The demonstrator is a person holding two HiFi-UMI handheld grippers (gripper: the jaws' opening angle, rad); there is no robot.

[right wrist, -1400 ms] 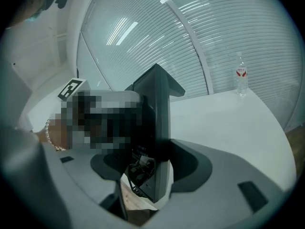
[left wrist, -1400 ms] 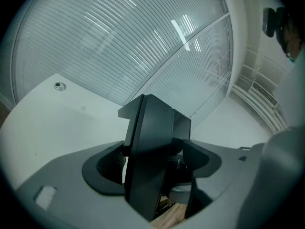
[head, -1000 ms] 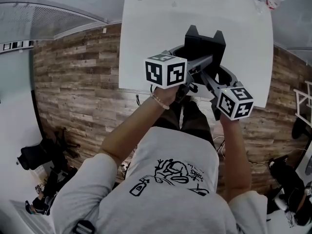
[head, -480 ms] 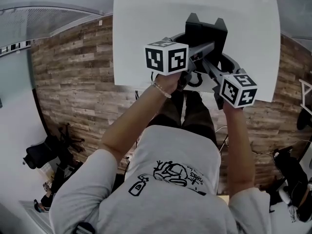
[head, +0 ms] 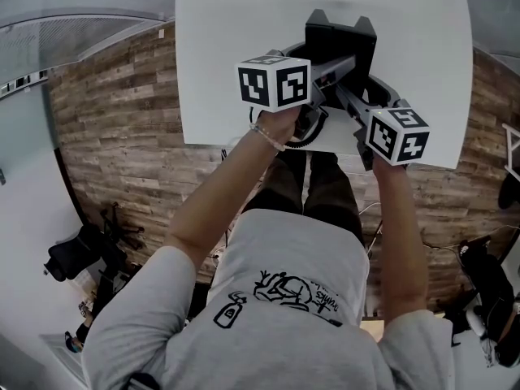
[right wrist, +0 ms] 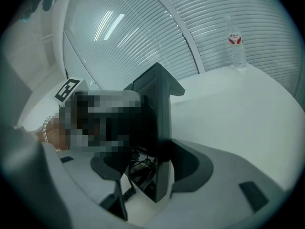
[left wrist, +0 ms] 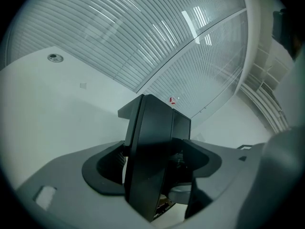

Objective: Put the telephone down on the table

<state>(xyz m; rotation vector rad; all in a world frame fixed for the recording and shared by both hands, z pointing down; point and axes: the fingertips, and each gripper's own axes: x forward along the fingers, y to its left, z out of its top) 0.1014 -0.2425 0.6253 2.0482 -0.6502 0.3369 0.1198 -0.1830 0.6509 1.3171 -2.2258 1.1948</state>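
A black telephone is held over the near part of the white table, gripped from both sides. My left gripper is shut on its left edge, and my right gripper is shut on its right edge. In the left gripper view the telephone stands as a dark slab between the jaws of the left gripper. In the right gripper view the telephone fills the gap in the right gripper. Its coiled cord hangs below. Whether the telephone touches the table I cannot tell.
A clear plastic bottle with a red label stands at the table's far right corner, and a small round fitting is set in the far left. The table's near edge lies by the person's wrists, above a wood-plank floor.
Both grippers and the telephone have shifted a little farther in over the table. The hold on the telephone is unchanged.
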